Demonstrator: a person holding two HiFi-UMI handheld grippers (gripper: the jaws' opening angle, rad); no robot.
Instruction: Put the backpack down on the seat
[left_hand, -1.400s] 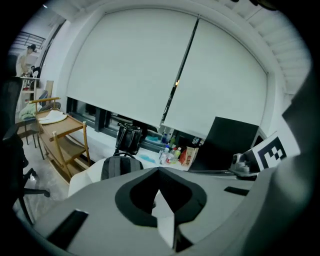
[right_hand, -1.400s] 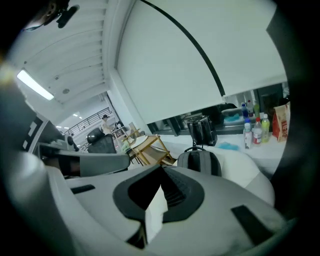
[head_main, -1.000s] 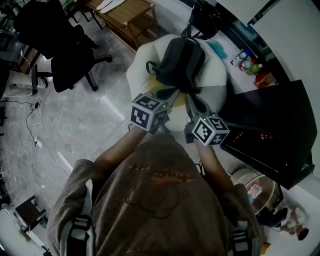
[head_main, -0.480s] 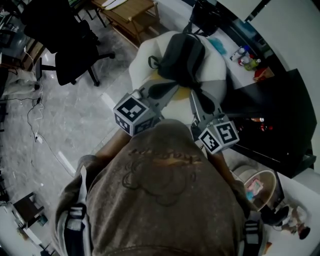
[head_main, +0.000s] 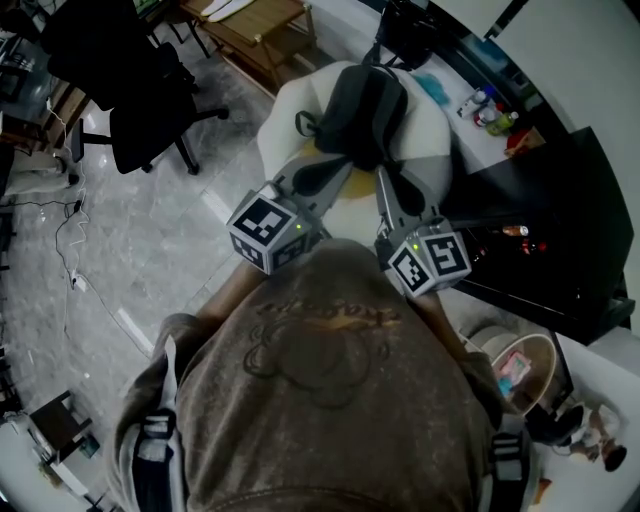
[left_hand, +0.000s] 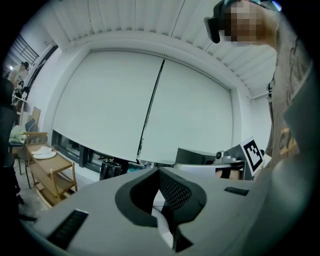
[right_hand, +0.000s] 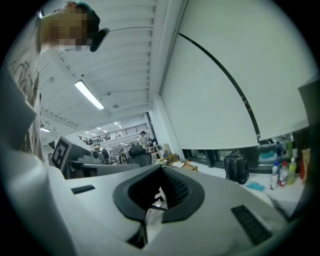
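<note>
Shirt (head_main: 320, 390): brown, filling the lower head view, both forearms reaching forward from it.
Left gripper (head_main: 332, 172): marker cube close to the chest, body angled forward and to the right; fingers (left_hand: 175, 192) pressed together at the tips with nothing between them.
Right gripper (head_main: 388, 185): marker cube beside the chest, body angled forward and slightly left; fingers (right_hand: 176, 187) likewise closed on each other, nothing held.
Gripper tips: both just short of the near edge of the bag in the head view; contact not clear.
Backpack (head_main: 365, 105): dark grey, lying on top of the seat, free of both grippers, a loop handle sticking out at its left.
Seat (head_main: 432, 135): white, rounded and soft-looking, a yellow patch (head_main: 357, 190) showing on its near side.
Black surface (head_main: 545, 235): right of the seat, small lights glowing on it.
Office chair (head_main: 140, 110): black, on the grey floor, well left of the seat.
Wooden table (head_main: 258, 28): beyond the chair, near the top edge.
Bottles (head_main: 495, 115): clustered on a white ledge past the seat, right side.
</note>
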